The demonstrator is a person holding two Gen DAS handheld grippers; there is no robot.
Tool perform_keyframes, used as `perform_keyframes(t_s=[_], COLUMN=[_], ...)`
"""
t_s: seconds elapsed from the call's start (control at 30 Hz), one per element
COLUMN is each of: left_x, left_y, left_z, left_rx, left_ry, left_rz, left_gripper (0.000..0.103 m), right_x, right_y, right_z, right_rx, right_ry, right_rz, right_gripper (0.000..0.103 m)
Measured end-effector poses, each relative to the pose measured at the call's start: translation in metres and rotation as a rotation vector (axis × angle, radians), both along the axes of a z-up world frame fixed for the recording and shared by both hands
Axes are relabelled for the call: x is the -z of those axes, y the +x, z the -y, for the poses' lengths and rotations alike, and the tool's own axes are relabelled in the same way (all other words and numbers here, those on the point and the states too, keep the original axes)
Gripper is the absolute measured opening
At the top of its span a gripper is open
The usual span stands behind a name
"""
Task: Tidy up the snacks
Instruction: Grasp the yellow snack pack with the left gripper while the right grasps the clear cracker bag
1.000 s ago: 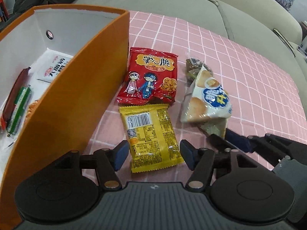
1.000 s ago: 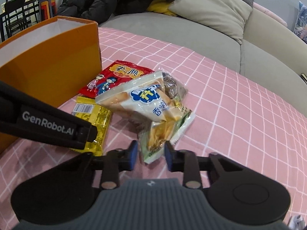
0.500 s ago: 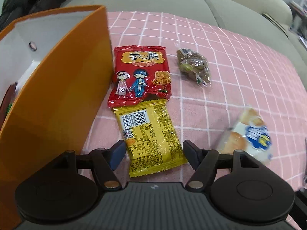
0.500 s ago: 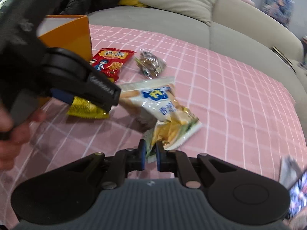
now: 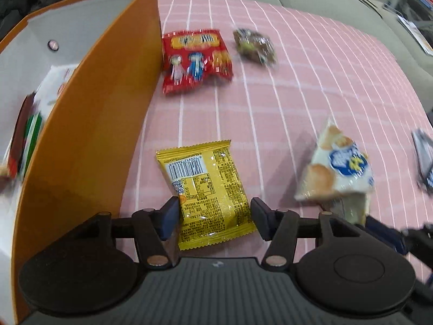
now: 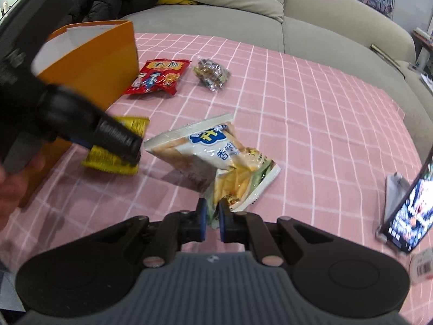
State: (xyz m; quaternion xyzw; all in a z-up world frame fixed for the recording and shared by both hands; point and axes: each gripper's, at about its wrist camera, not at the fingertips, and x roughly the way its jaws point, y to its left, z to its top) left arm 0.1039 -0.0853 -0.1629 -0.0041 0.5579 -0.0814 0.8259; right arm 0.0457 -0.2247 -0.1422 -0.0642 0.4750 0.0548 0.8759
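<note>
Left wrist view: left gripper (image 5: pixel 215 218) jaws closing around the yellow foil snack packet (image 5: pixel 207 192) on the pink checked cloth (image 5: pixel 311 86), beside the orange cardboard box (image 5: pixel 89 124); box contents blurred.

Right wrist view: right gripper (image 6: pixel 212 220) clamped on the green-and-white crisp bag (image 6: pixel 238 184); the left gripper partly hides the yellow packet.

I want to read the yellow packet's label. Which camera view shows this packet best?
The left wrist view: the yellow packet lies whole between the closing fingers of the left gripper, barcode side up. In the right wrist view the left gripper covers most of it.
</note>
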Motion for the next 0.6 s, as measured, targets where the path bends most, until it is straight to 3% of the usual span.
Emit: perform_keyframes(t_s=[0.17,0.23,0.3,0.43,0.47,0.6], left_x=[-0.004,-0.002,-0.001,-0.002,-0.004,-0.008], left_y=[-0.030,-0.036,-0.041,-0.044,-0.045,-0.048], left_z=[-0.011,-0.015,-0.019,-0.021,-0.022,-0.022], left_rx=[0.006,-0.002,-0.014,-0.015,-0.012,-0.013], left_ry=[-0.009,-0.007,-0.030,-0.030,-0.034,-0.043], left_rz=[-0.004,-0.009,-0.014,0.000,0.007,0.040], left_gripper=[0.063,0.040,0.040,0.040,0.040,0.055], right_x=[-0.006,-0.007,-0.007,-0.018,-0.023,-0.031], right_y=[-0.025,-0.033,-0.035,-0.042,-0.043,-0.039], right_z=[-0.007,-0.010,-0.012,-0.011,-0.009,-0.002], right_rx=[-0.012,-0.030,-0.041,-0.047,-0.054,-0.079], right_ry=[0.042,0.049,0.065,0.077,0.081,0.074], right_rz=[-0.040,-0.040,-0.042,0.009,0.032,0.106], right_gripper=[0.004,0.005,0.006,0.030,0.031,0.037])
